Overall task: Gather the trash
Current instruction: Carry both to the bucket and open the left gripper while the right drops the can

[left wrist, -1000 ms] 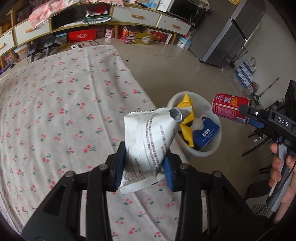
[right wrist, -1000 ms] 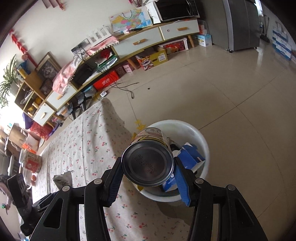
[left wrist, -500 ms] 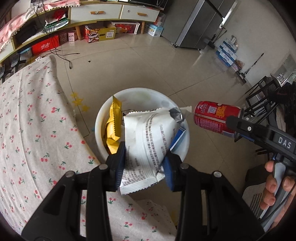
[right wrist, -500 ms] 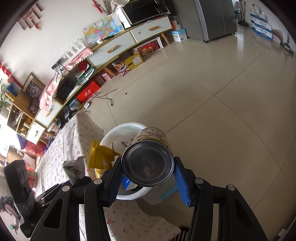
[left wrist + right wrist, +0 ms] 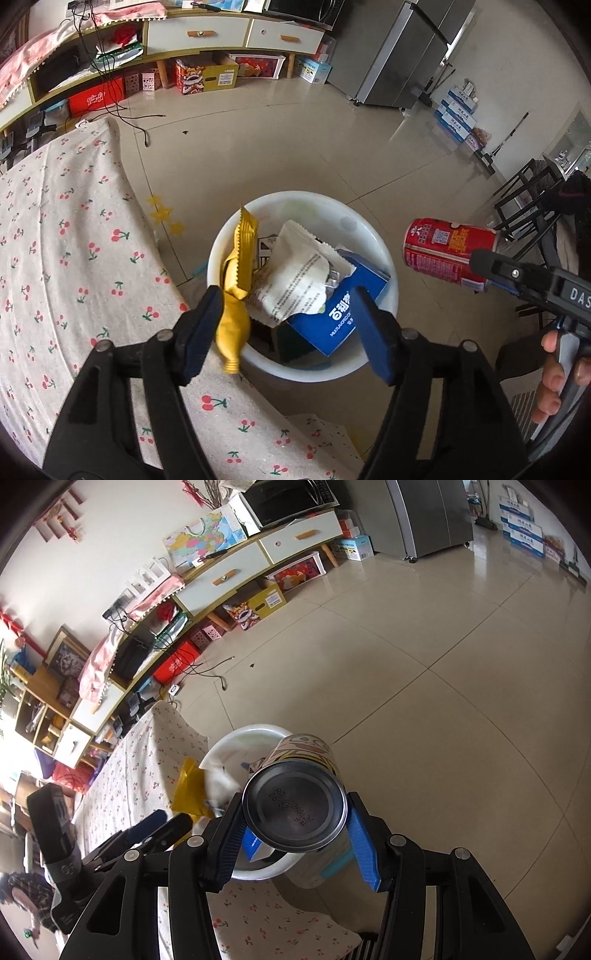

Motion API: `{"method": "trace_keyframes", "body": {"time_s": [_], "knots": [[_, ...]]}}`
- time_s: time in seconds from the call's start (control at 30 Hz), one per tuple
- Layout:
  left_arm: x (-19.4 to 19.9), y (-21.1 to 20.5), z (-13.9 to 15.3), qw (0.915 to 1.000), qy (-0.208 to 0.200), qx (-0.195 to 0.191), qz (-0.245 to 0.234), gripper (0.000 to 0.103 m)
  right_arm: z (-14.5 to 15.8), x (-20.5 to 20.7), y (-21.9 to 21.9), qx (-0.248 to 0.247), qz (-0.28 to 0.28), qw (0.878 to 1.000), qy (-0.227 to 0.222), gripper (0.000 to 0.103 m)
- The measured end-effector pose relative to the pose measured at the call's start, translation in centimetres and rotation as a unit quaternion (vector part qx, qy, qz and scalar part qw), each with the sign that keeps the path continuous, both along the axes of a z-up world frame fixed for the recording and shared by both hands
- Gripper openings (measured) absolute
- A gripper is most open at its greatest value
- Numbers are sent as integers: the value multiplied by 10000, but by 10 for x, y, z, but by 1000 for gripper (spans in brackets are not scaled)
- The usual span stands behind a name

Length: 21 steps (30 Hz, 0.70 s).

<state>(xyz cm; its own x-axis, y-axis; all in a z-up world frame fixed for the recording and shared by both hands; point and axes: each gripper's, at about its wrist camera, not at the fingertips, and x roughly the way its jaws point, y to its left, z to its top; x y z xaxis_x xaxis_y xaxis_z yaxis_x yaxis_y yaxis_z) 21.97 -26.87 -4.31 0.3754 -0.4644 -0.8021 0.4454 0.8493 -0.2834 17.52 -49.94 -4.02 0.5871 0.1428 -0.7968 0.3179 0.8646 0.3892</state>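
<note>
One second back your left gripper (image 5: 288, 325) was pinching the white wrapper (image 5: 295, 277); now its jaws are opening and empty, wrapper lying in the white bin (image 5: 373, 236). Your right gripper (image 5: 293, 834) still clamps the can (image 5: 295, 808) (beside the bin's rim).

Tiled floor (image 5: 295, 155) carries the white bin (image 5: 373, 236), standing right at the edge of the table's cherry-print cloth (image 5: 74, 258). Beyond the bin, a black cable (image 5: 140, 125) trails across the tiles, with cardboard boxes (image 5: 207, 75) lined up further back, under the sideboard.
</note>
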Motion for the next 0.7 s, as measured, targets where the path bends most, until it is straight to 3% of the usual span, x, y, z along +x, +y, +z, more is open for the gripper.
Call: {"method": "trace_keyframes", "body": {"time_s": [0.33, 0.7], "knots": [[-19, 51, 17, 9991, -12, -391, 138, 76, -4, 24, 34, -19, 343, 9993, 124, 54], [-39, 127, 11, 9971, 60, -128, 748, 82, -37, 58, 67, 580, 563, 9951, 573, 57]]}}
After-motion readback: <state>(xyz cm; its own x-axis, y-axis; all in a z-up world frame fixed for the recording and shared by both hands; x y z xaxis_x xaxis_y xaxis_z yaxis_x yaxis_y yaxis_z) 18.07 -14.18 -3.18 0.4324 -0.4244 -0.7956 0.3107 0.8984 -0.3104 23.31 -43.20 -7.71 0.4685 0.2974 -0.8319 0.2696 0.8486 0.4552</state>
